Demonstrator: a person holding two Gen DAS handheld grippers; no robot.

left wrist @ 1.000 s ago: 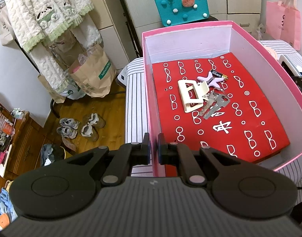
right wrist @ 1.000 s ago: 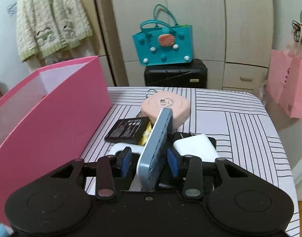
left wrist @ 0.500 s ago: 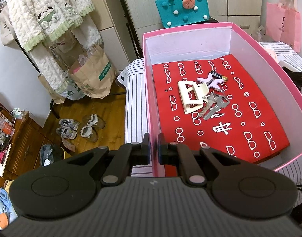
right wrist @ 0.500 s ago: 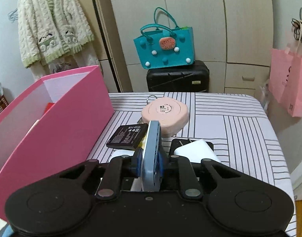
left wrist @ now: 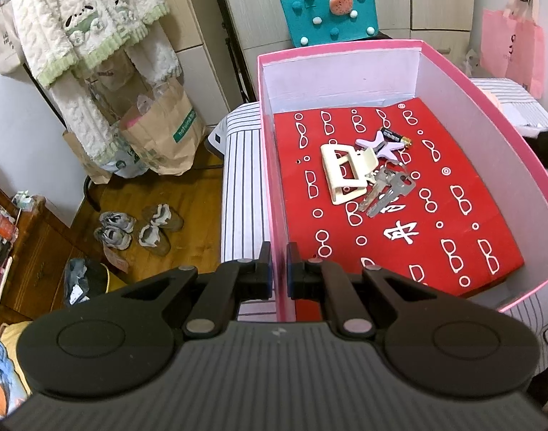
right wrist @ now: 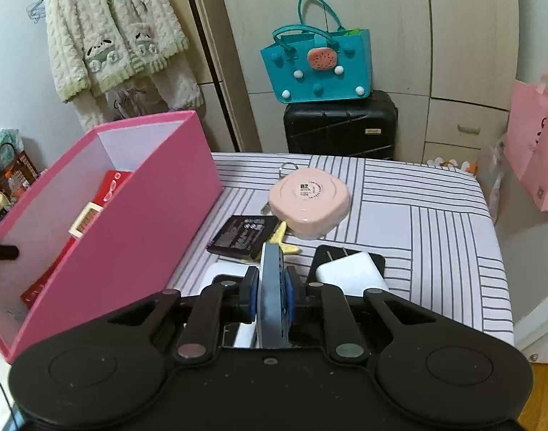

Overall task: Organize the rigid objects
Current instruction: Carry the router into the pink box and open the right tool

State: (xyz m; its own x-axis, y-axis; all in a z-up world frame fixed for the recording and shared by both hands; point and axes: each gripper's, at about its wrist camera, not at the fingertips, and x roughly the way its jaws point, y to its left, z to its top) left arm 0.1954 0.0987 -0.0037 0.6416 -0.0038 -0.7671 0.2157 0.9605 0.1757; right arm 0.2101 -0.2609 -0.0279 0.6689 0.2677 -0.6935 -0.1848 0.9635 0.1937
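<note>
My left gripper (left wrist: 279,267) is shut on the near left wall of the pink box (left wrist: 270,165). On the box's red patterned floor lie a cream clip (left wrist: 342,174), keys (left wrist: 385,192), a lilac star (left wrist: 379,143) and a battery (left wrist: 396,136). My right gripper (right wrist: 270,287) is shut on a flat blue slab (right wrist: 270,287), held on edge above the striped table (right wrist: 435,222). The pink box (right wrist: 137,222) stands to its left. Beyond it lie a black battery pack (right wrist: 241,235), a yellow piece (right wrist: 282,242), a pink round case (right wrist: 309,203) and a white block (right wrist: 349,273).
A black suitcase (right wrist: 340,127) with a teal bag (right wrist: 317,66) stands behind the table. Pink bags (right wrist: 535,143) hang at the right. Left of the table are paper bags (left wrist: 162,129), shoes (left wrist: 137,228) and a hanging cardigan (left wrist: 83,14).
My right gripper closed on the blue slab, turned it upright and lifted it, rising so the inside of the pink box shows. My left gripper kept its hold on the box wall.
</note>
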